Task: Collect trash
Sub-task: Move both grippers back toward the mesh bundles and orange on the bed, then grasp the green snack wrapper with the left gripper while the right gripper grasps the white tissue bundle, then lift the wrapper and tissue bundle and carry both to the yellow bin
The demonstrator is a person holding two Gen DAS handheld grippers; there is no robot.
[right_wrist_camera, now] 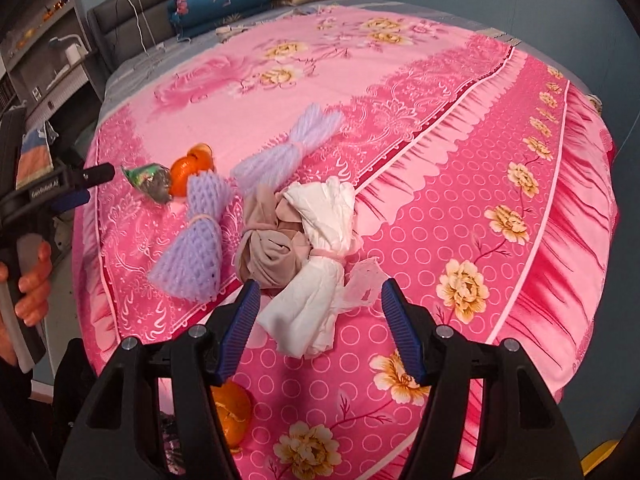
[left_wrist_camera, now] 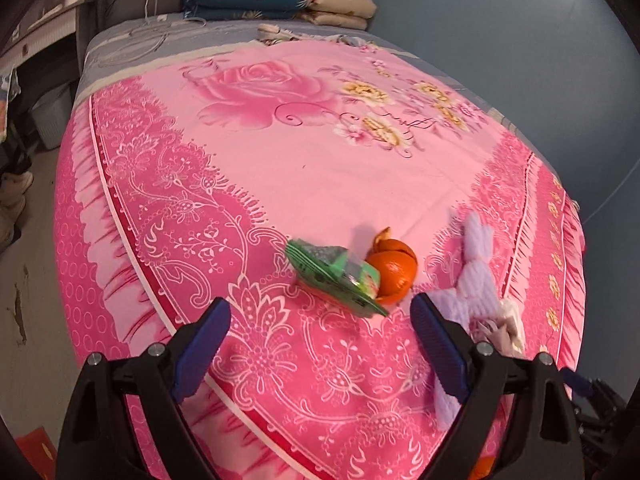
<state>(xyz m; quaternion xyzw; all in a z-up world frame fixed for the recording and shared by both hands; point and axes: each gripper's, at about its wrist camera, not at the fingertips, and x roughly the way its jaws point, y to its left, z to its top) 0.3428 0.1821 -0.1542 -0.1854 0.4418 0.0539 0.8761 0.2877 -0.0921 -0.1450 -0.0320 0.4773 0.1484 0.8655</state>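
Both grippers sit with their jaws spread wide, nothing between them. The left gripper (left_wrist_camera: pixel 320 330) hangs low centre in its own view, just short of a green snack wrapper (left_wrist_camera: pixel 335 276) lying right of centre on the pink floral bedspread (left_wrist_camera: pixel 280 160). The wrapper's long axis runs from upper left down to lower right, with its lower end toward the gripper. An orange peel (left_wrist_camera: pixel 394 270) touches its right side, partly tucked behind it.

The right wrist view gives way more of the pile. The right gripper (right_wrist_camera: pixel 318 320) is at lower centre, with a knotted white cloth bundle (right_wrist_camera: pixel 316 264) running from between its fingers up toward frame centre, and a beige knotted bundle (right_wrist_camera: pixel 272 252) pressed against the white one's left side. Further left sit two lilac foam fruit nets, one tied at its middle (right_wrist_camera: pixel 200 236) and one fanned out toward upper centre (right_wrist_camera: pixel 292 148). There's also a second orange peel (right_wrist_camera: pixel 234 412) at bottom, half hidden behind the left finger.

In the left view the nets and cloth are mostly cut off behind the right finger. In the right view the wrapper is small and blurry at middle left.
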